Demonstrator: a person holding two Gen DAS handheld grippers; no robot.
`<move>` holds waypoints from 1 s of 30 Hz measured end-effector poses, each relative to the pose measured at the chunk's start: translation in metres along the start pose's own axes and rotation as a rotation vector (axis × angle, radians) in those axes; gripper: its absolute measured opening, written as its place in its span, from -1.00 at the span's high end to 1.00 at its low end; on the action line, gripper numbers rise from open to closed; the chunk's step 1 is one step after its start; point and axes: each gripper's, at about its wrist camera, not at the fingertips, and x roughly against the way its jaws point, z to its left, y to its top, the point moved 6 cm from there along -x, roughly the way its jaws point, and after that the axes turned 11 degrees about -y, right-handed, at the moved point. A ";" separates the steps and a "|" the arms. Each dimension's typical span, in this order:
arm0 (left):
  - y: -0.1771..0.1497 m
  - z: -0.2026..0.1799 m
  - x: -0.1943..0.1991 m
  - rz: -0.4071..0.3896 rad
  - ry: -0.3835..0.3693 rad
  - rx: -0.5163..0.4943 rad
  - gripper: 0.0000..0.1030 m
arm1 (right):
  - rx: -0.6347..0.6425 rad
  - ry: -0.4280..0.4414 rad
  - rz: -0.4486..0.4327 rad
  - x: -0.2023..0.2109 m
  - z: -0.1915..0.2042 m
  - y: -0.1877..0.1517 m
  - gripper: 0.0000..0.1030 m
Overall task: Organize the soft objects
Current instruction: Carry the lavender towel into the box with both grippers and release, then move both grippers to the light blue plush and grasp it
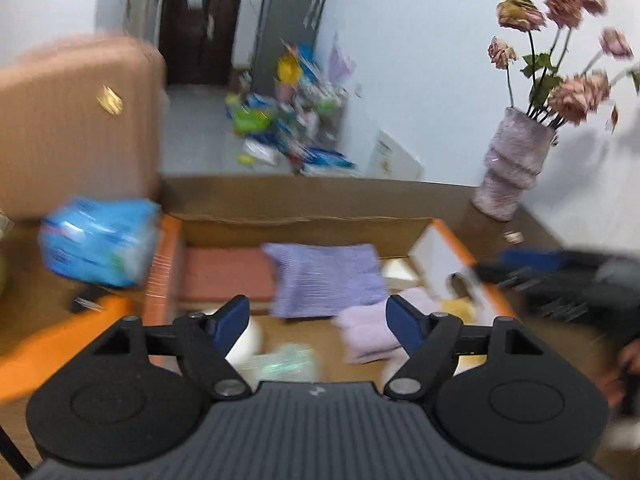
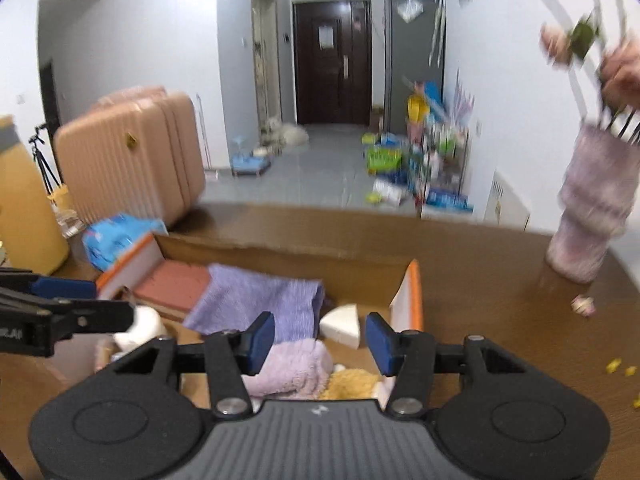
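Cardboard box with orange-edged flaps [image 2: 412, 296], open on a brown wooden table [image 2: 480, 280], holding the soft objects. From left to right on the scene: a pink ribbed hard-shell suitcase [image 2: 128, 164] stands at far left beyond the table; a blue plastic-wrapped pack [image 1: 100, 240] lies on the table just beside the box's left flap; inside the box, a terracotta-red rectangular pad [image 1: 228, 276] lies at left, partly overlapped by a lilac ribbed knit cloth [image 1: 328, 280] spread across the middle; a pale pink fluffy folded towel [image 2: 296, 372] sits nearer, touching a yellow fuzzy item [image 2: 352, 384]; a white wedge-shaped sponge [image 2: 342, 326] lies toward the right wall. A mauve ribbed vase with faded pink roses [image 1: 516, 164] stands on the table at far right. Left gripper [image 1: 318, 320] hovers over the near edge of the box with fingers spread apart and nothing between them; right gripper [image 2: 320, 338] likewise has fingers released, above the pink towel.
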 end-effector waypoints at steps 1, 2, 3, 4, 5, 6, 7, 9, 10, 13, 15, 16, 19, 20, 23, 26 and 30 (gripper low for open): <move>-0.004 0.001 0.012 -0.007 0.035 -0.029 -0.50 | 0.005 -0.005 -0.029 0.017 -0.004 0.000 -0.04; -0.009 0.002 0.025 -0.018 0.065 -0.051 -0.50 | 0.008 -0.014 -0.055 0.033 -0.007 -0.001 -0.07; -0.013 0.002 0.038 -0.032 0.087 -0.066 -0.51 | 0.008 -0.018 -0.080 0.047 -0.012 -0.003 -0.08; -0.018 0.003 0.052 -0.048 0.101 -0.075 -0.52 | 0.007 -0.017 -0.111 0.062 -0.014 -0.005 -0.12; -0.024 0.002 0.066 -0.068 0.116 -0.077 -0.54 | 0.003 -0.020 -0.142 0.077 -0.016 -0.009 -0.20; -0.028 0.001 0.075 -0.084 0.124 -0.078 -0.57 | 0.000 -0.027 -0.163 0.088 -0.017 -0.013 -0.24; -0.035 -0.001 0.088 -0.102 0.133 -0.082 -0.58 | -0.003 -0.034 -0.183 0.100 -0.019 -0.017 -0.31; -0.047 -0.006 0.105 -0.125 0.141 -0.095 -0.58 | -0.011 -0.041 -0.207 0.119 -0.019 -0.027 -0.35; -0.055 -0.010 0.116 -0.137 0.141 -0.096 -0.58 | -0.010 -0.035 -0.211 0.128 -0.017 -0.033 -0.35; -0.077 -0.018 0.142 -0.170 0.128 -0.085 -0.59 | -0.017 -0.020 -0.233 0.151 -0.011 -0.052 -0.36; -0.098 -0.024 0.161 -0.202 0.121 -0.085 -0.63 | -0.021 0.005 -0.269 0.169 -0.008 -0.071 -0.40; -0.112 -0.025 0.170 -0.227 0.129 -0.077 -0.64 | -0.023 0.017 -0.291 0.176 -0.005 -0.084 -0.42; -0.156 -0.028 0.189 -0.257 0.173 -0.063 -0.65 | -0.060 0.026 -0.320 0.198 0.001 -0.132 -0.42; -0.173 -0.029 0.195 -0.261 0.181 -0.057 -0.66 | -0.066 0.033 -0.316 0.205 0.003 -0.148 -0.43; -0.214 -0.029 0.208 -0.244 0.190 -0.019 -0.69 | -0.091 0.039 -0.315 0.228 0.008 -0.197 -0.52; -0.248 -0.024 0.216 -0.185 0.165 0.052 -0.70 | -0.163 0.041 -0.279 0.241 0.006 -0.238 -0.55; -0.266 -0.015 0.223 -0.151 0.186 0.052 -0.70 | -0.155 0.050 -0.204 0.248 0.013 -0.270 -0.54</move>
